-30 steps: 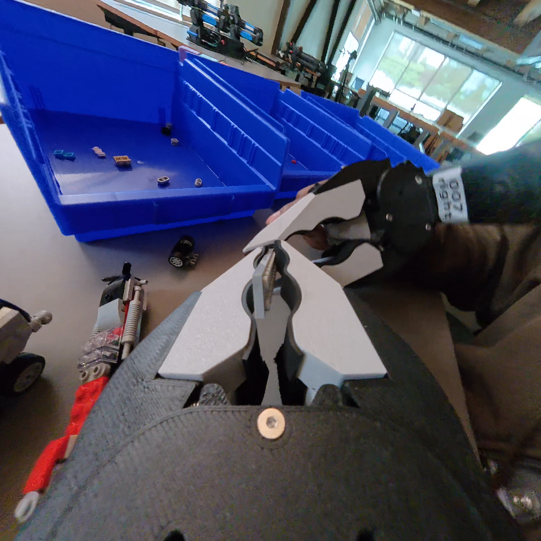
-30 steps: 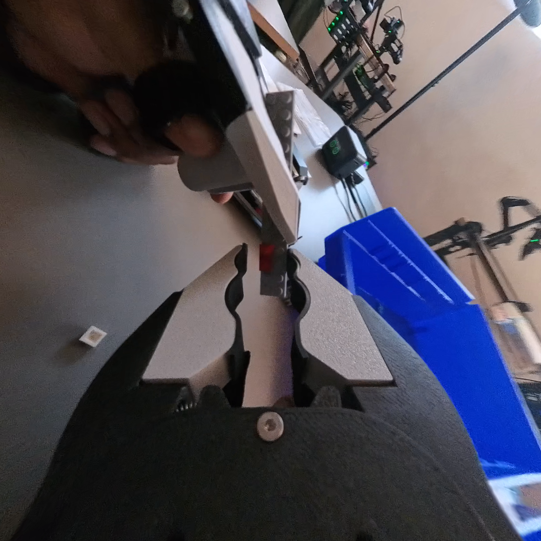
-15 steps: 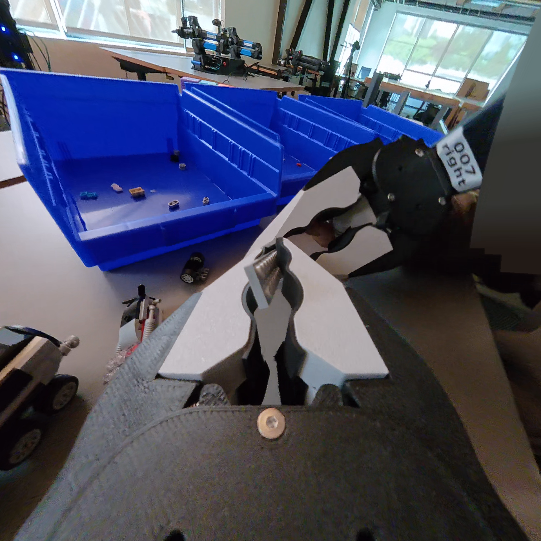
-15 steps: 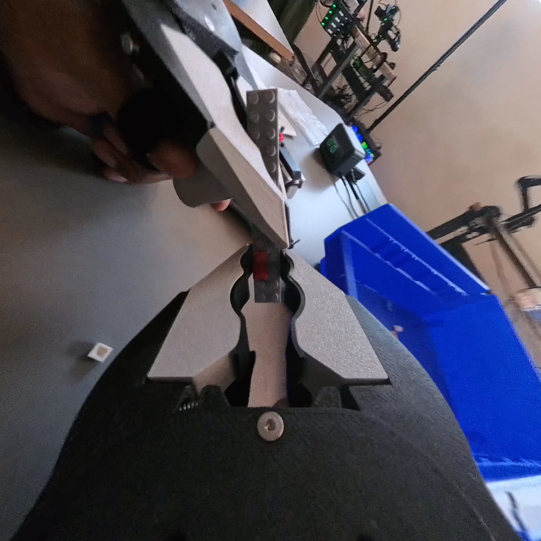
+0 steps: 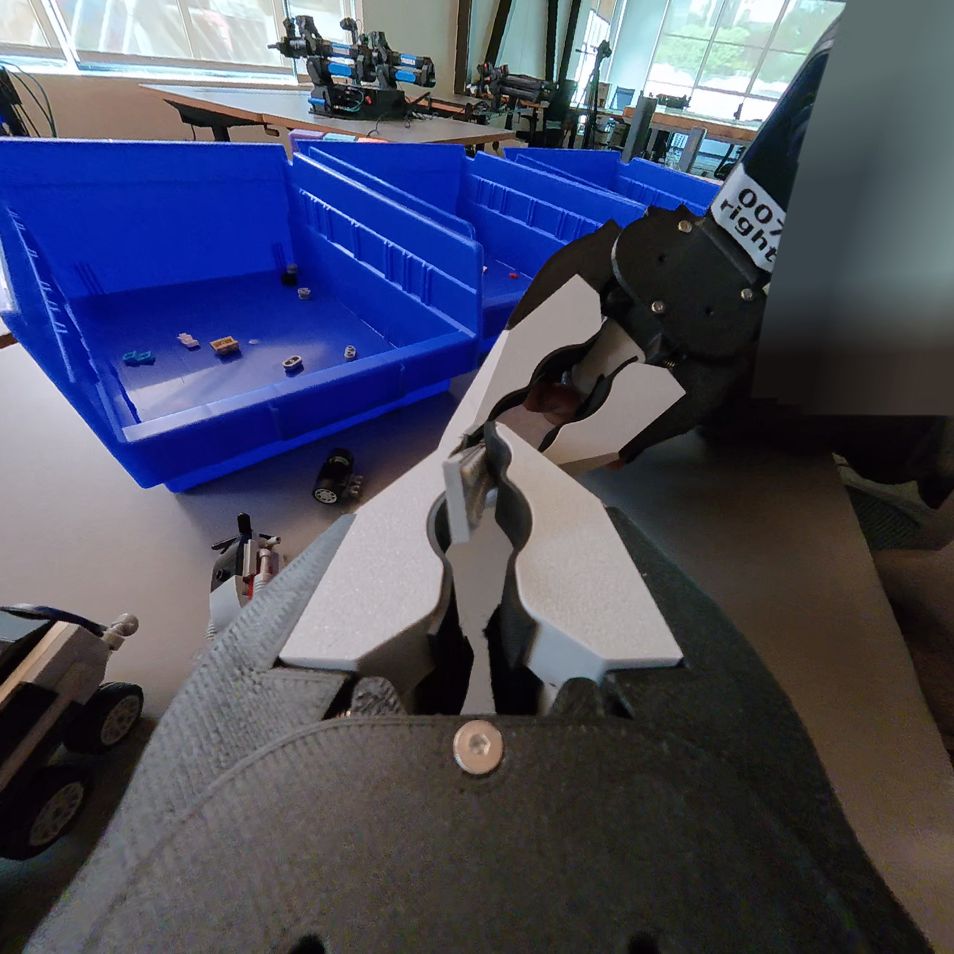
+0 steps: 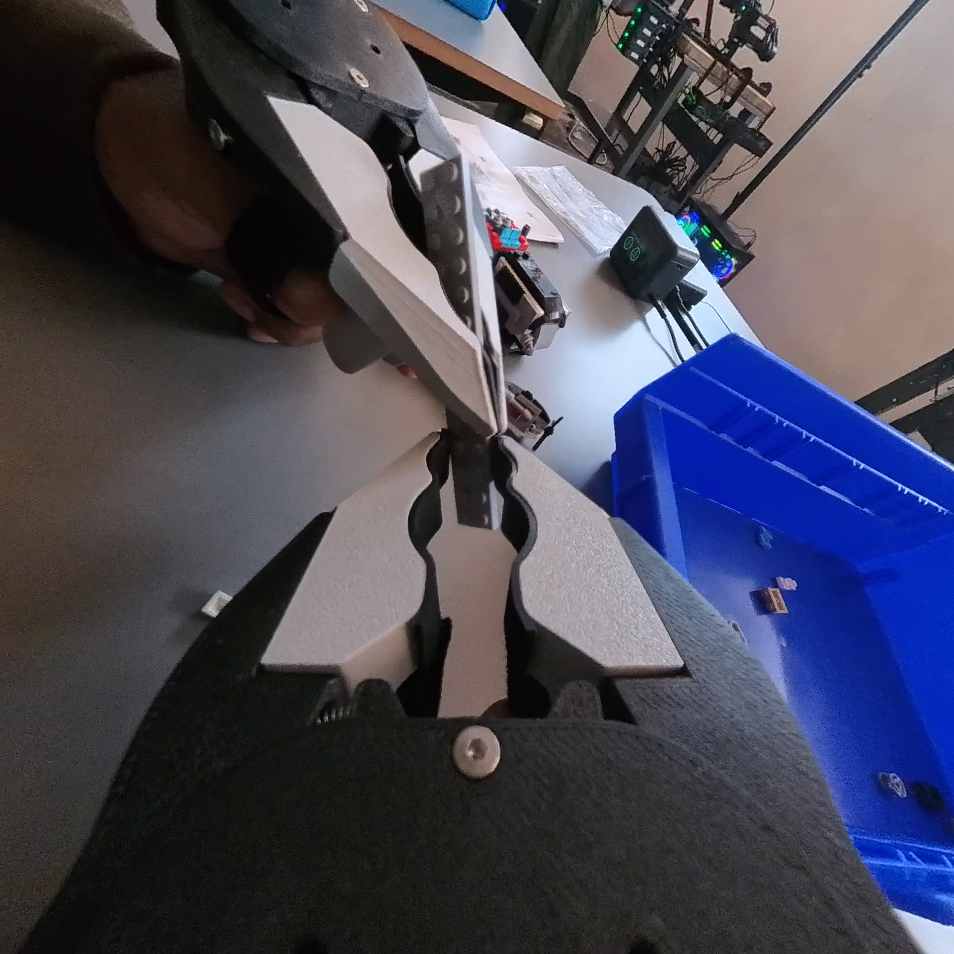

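Note:
A long grey studded plate is held off the table between both grippers. My left gripper is shut on the plate, gripping its flat faces near one end. In the right wrist view the left gripper reaches in from the upper left, and the plate's end sticks out past its tips. My right gripper is shut on that end, with both pads on the plate's long edges. The right gripper also shows in the left wrist view, tip to tip with the left one.
A row of blue bins stands behind; the nearest holds several small pieces. A loose wheel part, a brick assembly with a spring and a toy car lie on the table. A black device and a small white piece sit farther off. Both grippers' tips are close together, under 4 cm apart.
My right gripper's jaws narrowed onto the plate's end and have held there since. Both grippers tilted and shifted together. The red piece seen earlier on the plate no longer shows.

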`<state>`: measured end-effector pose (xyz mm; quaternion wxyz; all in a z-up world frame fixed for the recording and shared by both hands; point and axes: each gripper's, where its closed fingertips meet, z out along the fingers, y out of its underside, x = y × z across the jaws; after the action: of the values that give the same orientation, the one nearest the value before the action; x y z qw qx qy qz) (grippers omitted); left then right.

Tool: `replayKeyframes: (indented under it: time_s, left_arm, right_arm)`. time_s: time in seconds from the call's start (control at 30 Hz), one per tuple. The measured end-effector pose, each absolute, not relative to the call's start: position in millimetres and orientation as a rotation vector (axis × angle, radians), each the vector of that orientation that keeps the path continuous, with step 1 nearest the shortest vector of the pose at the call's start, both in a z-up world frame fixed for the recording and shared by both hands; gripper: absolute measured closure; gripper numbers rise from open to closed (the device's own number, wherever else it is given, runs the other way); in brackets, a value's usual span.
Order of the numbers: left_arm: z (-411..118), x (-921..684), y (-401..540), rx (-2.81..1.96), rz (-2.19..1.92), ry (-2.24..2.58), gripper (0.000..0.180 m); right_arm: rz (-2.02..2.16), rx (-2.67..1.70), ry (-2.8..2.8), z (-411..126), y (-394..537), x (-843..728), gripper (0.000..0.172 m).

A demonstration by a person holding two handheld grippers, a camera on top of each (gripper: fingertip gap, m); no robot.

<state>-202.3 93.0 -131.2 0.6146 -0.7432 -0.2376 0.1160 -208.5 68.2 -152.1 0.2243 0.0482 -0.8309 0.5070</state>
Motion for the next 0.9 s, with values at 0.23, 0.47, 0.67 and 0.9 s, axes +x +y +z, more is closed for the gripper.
replayKeyframes:
  time_s: [0.23, 0.47, 0.67, 0.9]
  left_arm:
    - [-133, -209, 86, -1.648, 0.144, -0.676, 0.173]
    - [-126, -212, 84, -1.463, -0.124, -0.809, 0.173]
    - [-118, -203, 90, -1.395, -0.241, -0.773, 0.172]
    - [-87, -210, 67, -1.225, -0.222, -0.737, 0.134]
  right_arm:
    - [1.456, 0.110, -2.323, -148, 82, -212, 0.146]
    - [1.359, 0.168, -2.269, -148, 84, -216, 0.143]
    - [1.236, 0.254, -2.192, -147, 85, -215, 0.154]
    - [1.159, 0.008, -2.045, -106, 148, -236, 0.155]
